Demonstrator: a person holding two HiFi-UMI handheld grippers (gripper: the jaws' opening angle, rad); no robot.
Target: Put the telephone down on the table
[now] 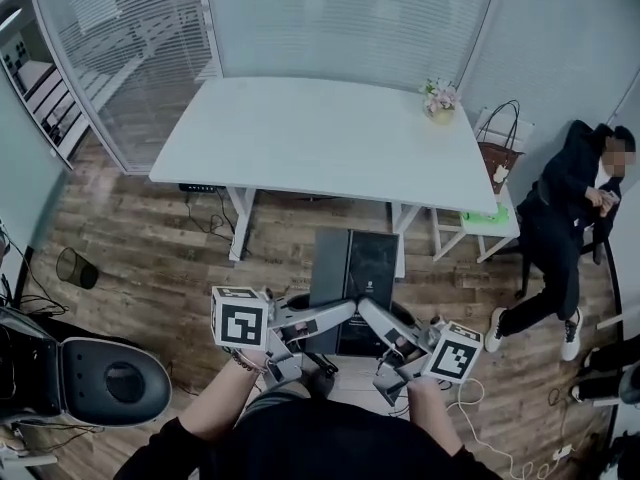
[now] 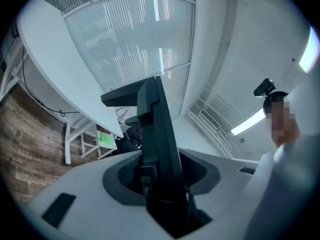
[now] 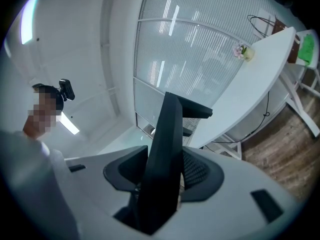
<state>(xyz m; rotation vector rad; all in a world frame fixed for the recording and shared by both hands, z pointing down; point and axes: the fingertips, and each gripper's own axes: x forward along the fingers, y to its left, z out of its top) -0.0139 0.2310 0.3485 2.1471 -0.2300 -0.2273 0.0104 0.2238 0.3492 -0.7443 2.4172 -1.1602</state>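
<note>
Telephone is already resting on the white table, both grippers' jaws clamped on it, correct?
No: the head view shows the telephone held above the floor, short of the white table. The left gripper and right gripper do clamp it.

One white table (image 1: 330, 138) is counted, and all places are given from it. One telephone (image 1: 355, 278) is seen in front of the table's near edge. Two grippers are counted there too: the left gripper (image 1: 335, 316) and the right gripper (image 1: 372, 318), each with one marker cube. One flower pot (image 1: 439, 99) is counted on the table's far right corner. Beside the table's right end are counted one bag (image 1: 497, 153), one white stool (image 1: 497, 234) and one seated person (image 1: 565, 218). One waste bin (image 1: 75, 267) is counted on the floor to the table's left.
</note>
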